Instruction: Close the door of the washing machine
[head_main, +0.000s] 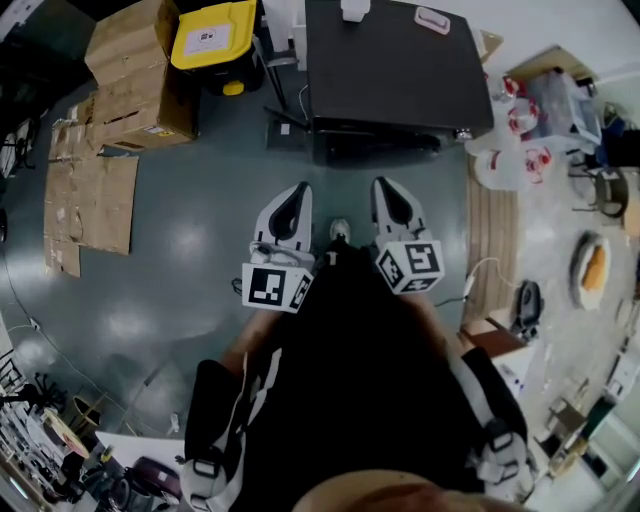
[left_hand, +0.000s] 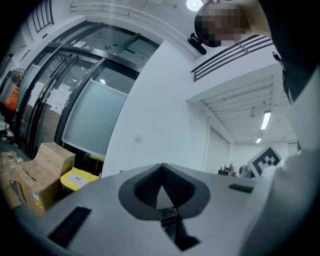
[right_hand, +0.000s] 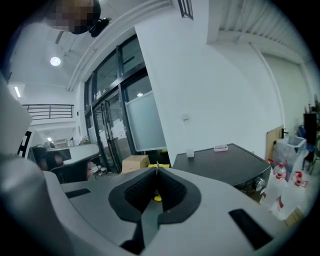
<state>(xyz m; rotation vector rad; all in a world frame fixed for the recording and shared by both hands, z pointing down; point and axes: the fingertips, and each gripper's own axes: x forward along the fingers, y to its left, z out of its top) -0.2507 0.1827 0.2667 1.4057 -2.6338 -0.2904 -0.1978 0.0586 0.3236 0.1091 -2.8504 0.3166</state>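
The washing machine (head_main: 400, 70) is a black box with a flat dark top, standing at the far middle of the head view; its front face (head_main: 375, 148) is seen only edge-on, so the door is hidden. In the right gripper view the washing machine (right_hand: 225, 160) stands to the right, a control knob (right_hand: 258, 182) on its front. My left gripper (head_main: 297, 190) and right gripper (head_main: 385, 185) are held side by side close to the body, short of the machine and touching nothing. The left gripper (left_hand: 161, 166) and the right gripper (right_hand: 157, 167) are both shut and empty.
Cardboard boxes (head_main: 135, 75) and a black bin with a yellow lid (head_main: 215, 40) stand left of the machine. Flattened cardboard (head_main: 90, 200) lies on the grey floor. White plastic bags (head_main: 510, 150) and a wooden strip (head_main: 490, 230) are to the right. Two small items (head_main: 432, 20) rest on the machine's top.
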